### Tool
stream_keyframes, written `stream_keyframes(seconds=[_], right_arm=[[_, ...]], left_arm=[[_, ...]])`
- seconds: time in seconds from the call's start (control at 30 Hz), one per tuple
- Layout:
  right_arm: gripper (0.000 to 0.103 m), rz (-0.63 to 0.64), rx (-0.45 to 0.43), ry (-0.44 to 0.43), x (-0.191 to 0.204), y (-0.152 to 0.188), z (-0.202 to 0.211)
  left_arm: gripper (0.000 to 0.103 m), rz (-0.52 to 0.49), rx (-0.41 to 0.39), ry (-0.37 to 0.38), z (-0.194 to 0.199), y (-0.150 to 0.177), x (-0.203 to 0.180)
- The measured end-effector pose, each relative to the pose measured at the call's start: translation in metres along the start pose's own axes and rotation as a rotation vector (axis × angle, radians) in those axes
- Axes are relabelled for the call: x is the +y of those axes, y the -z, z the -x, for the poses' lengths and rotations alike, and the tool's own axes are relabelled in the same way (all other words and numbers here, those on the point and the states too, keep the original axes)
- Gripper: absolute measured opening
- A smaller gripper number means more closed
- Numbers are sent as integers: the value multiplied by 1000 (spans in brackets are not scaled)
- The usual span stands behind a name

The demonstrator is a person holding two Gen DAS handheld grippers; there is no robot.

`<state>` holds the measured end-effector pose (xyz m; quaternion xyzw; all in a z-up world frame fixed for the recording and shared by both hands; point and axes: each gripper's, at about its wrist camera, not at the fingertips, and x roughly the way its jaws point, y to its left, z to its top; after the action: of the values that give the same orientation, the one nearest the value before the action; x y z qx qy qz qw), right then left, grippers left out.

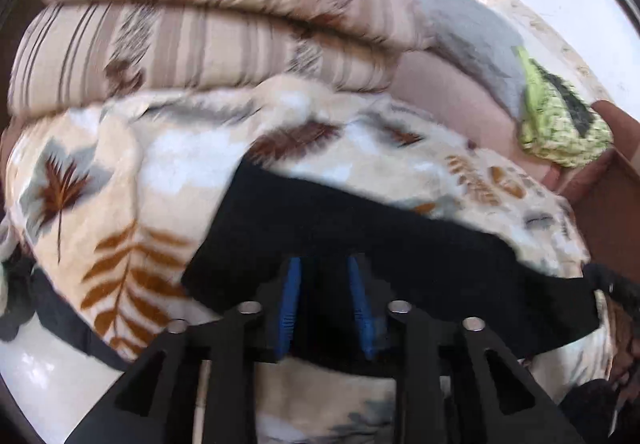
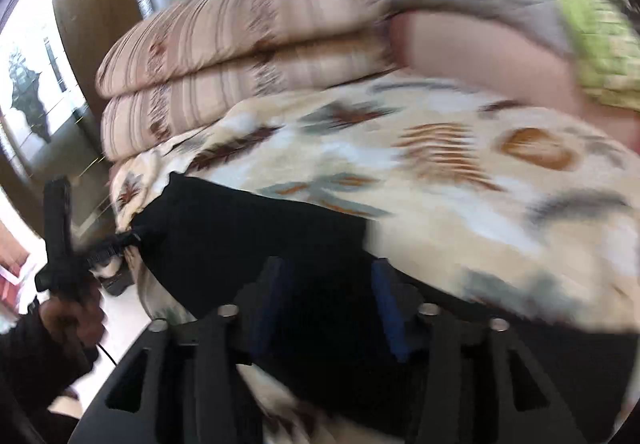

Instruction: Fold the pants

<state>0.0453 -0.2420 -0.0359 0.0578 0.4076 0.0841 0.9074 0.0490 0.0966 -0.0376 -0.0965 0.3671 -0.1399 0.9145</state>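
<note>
1. Meanwhile, the left gripper [image 1: 324,300] is hovering with its blue-padded fingers [image 1: 290,300] parted a moderate gap over the near edge of the black fabric pants [image 1: 360,236]; whether cloth is caught between them cannot be told, dark against dark.
2. Alongside, the right gripper [image 2: 332,304] is showing its dark blue pads [image 2: 390,312] spread a little wider over the same black cloth [image 2: 260,236], and blur is hiding whether they are gripping anything.
3. Seen from the right wrist, the left-hand tool is reaching its tips to the far-left corner of the garment, apparently touching it.
4. Beneath both tools, the pants are lying as a flat, compact dark band across a cream fleece blanket with brown and grey leaf print [image 1: 120,172], near its front edge.
5. Behind, two striped beige folded quilts [image 1: 200,44] are stacking up, beside a grey pillow [image 1: 460,28] and a green patterned cloth [image 1: 560,124].
6. By appearances, at least one fold is looking done; a further fold or tidying is likely remaining.
</note>
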Motion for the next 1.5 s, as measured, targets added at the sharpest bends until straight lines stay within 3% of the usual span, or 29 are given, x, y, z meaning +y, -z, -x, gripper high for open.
stream_keyframes(seconds=[0.07, 0.2, 0.33, 0.43, 0.57, 0.67, 0.77, 0.9, 1.03, 1.1, 1.2, 1.33, 1.5], right_arm=[[51, -102, -46, 46, -52, 23, 48], [59, -325, -115, 98, -137, 75, 112], [59, -600, -133, 68, -199, 131, 133], [59, -638, -171, 38, -204, 143, 124], [60, -694, -202, 82, -195, 135, 117], [61, -679, -221, 76, -178, 123, 117], [64, -602, -193, 14, -148, 113, 108], [62, -436, -86, 130, -120, 95, 94], [62, -460, -32, 314, -157, 94, 95], [63, -504, -18, 288, -181, 101, 93], [64, -618, -37, 94, -215, 120, 82], [67, -691, -57, -58, -233, 136, 74], [68, -717, -98, -168, -239, 146, 80]], left_arm=[[51, -46, 8, 56, 3, -7, -26], [52, -142, 80, 117, -8, -9, -81], [55, -150, 209, 194, -18, -6, -131], [59, -218, 227, 198, -24, 0, -170], [58, -356, 165, -5, -44, 6, -195], [58, -316, 206, -112, -55, 5, -191], [58, -260, 210, -107, -53, 0, -180], [58, -231, 244, -101, -56, 2, -175], [58, -221, 268, -102, -65, 4, -175], [58, -211, 278, -92, -70, 3, -175], [58, -192, 285, -84, -73, 3, -173], [58, -181, 291, -75, -75, 2, -171], [58, -177, 293, -70, -76, 2, -171]])
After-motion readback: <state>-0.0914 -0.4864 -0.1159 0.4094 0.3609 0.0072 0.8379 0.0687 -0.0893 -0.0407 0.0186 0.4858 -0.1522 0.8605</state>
